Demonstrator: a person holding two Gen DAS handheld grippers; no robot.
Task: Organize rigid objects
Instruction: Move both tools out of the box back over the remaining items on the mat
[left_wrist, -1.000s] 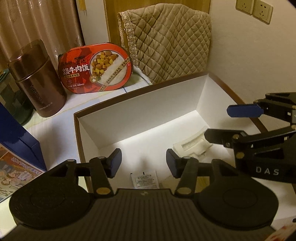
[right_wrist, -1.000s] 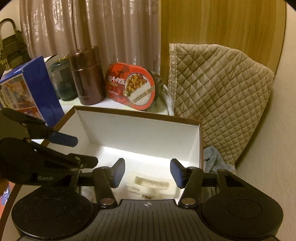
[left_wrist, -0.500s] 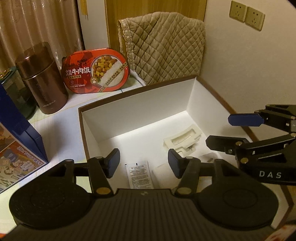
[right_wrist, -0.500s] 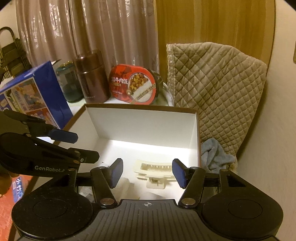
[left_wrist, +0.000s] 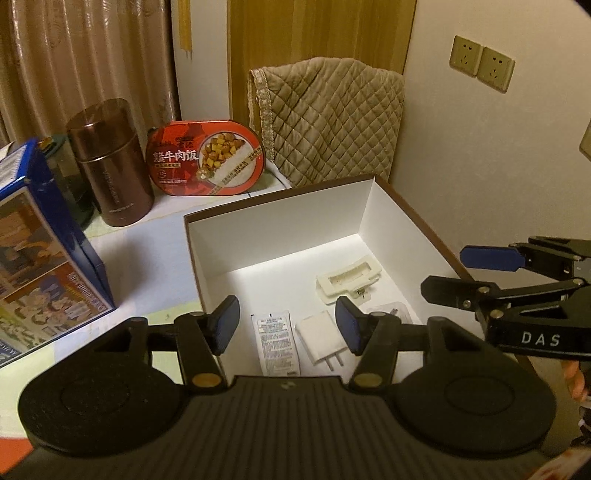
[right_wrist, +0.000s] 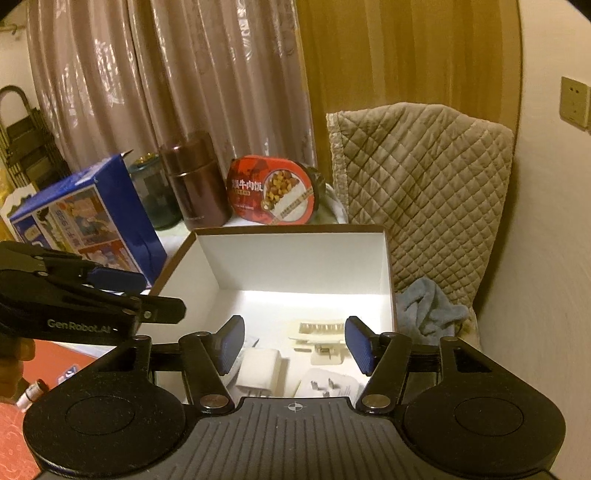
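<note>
While both hover above the box (left_wrist: 280, 218), left gripper (left_wrist: 286, 326) parted, empty, right gripper (right_wrist: 295, 341) parted, empty

The box (left_wrist: 280, 236) is white inside with a brown rim; the clip (left_wrist: 347, 280), charger (left_wrist: 317, 332) and sachet (left_wrist: 277, 339) in it are white. Past its far edge stand a red meal tub (left_wrist: 207, 162), a brown flask (left_wrist: 110, 162) and a beige diamond-quilted cover (left_wrist: 328, 118). A blue printed carton (left_wrist: 44, 258) stands left; a pale blue cloth (right_wrist: 428, 310) lies right.
</note>
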